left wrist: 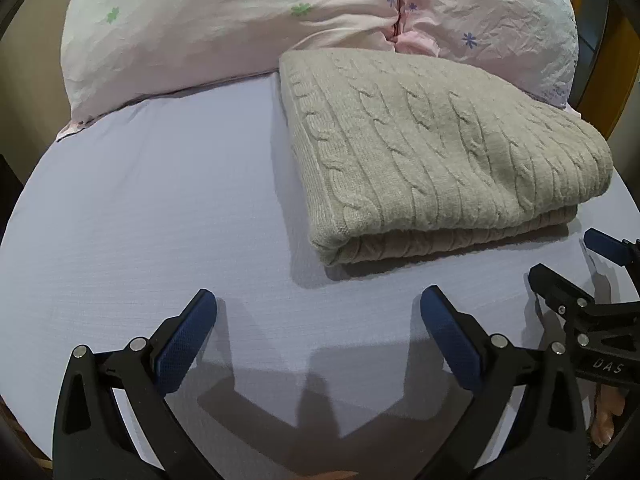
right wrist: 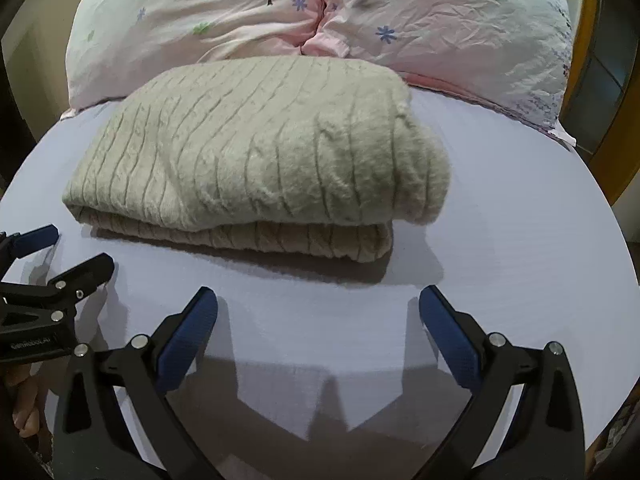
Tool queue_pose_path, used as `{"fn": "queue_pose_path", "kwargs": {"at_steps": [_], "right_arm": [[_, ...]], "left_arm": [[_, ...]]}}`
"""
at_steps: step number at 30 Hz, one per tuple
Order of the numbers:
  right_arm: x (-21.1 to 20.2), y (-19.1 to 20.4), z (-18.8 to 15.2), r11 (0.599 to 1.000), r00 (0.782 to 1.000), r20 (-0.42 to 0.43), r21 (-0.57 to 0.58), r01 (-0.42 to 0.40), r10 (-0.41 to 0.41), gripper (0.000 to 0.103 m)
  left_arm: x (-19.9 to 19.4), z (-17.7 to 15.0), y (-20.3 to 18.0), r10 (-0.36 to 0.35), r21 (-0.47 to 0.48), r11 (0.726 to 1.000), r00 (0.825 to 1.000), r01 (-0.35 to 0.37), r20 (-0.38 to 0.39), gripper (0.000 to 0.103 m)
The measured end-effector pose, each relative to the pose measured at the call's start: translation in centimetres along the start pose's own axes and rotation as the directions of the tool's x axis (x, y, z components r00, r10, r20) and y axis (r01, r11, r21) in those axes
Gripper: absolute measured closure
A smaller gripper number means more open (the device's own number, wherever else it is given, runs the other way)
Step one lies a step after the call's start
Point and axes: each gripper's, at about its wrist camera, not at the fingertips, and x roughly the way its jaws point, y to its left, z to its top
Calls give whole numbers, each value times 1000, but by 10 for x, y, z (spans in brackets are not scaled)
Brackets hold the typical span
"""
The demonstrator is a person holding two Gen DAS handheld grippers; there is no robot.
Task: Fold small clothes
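A beige cable-knit sweater [left wrist: 436, 148] lies folded into a thick rectangle on the pale lilac sheet [left wrist: 160, 216]; it also shows in the right wrist view [right wrist: 256, 148]. My left gripper [left wrist: 318, 302] is open and empty, just short of the sweater's near left corner. My right gripper [right wrist: 318, 302] is open and empty, in front of the sweater's near edge. Each gripper shows at the edge of the other's view: the right gripper [left wrist: 568, 264] at the right, the left gripper [right wrist: 76, 250] at the left.
Two pink flowered pillows [left wrist: 248, 20] lie behind the sweater against the bed's head, also seen in the right wrist view [right wrist: 440, 20]. A wooden frame [right wrist: 616, 152] stands at the right. The sheet [right wrist: 500, 240] stretches around the sweater.
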Motion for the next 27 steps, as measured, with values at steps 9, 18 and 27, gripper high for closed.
{"fn": "queue_pose_path", "kwargs": {"at_steps": [9,18,27], "right_arm": [[2,-2,1,1000,1000,-11,20,-18,18,2],[2,-2,1,1000,1000,-11,21,-17,17,2],[2,-1,1,1000,1000,-11,22,-16,17,2]], "left_arm": [[0,0,1,2,-3,1000,1000,-2,14,1],[0,-1,1,3,-3,1000,1000,-3,19,1],[0,-1,1,3,-3,1000,1000,-3,19,1]]}}
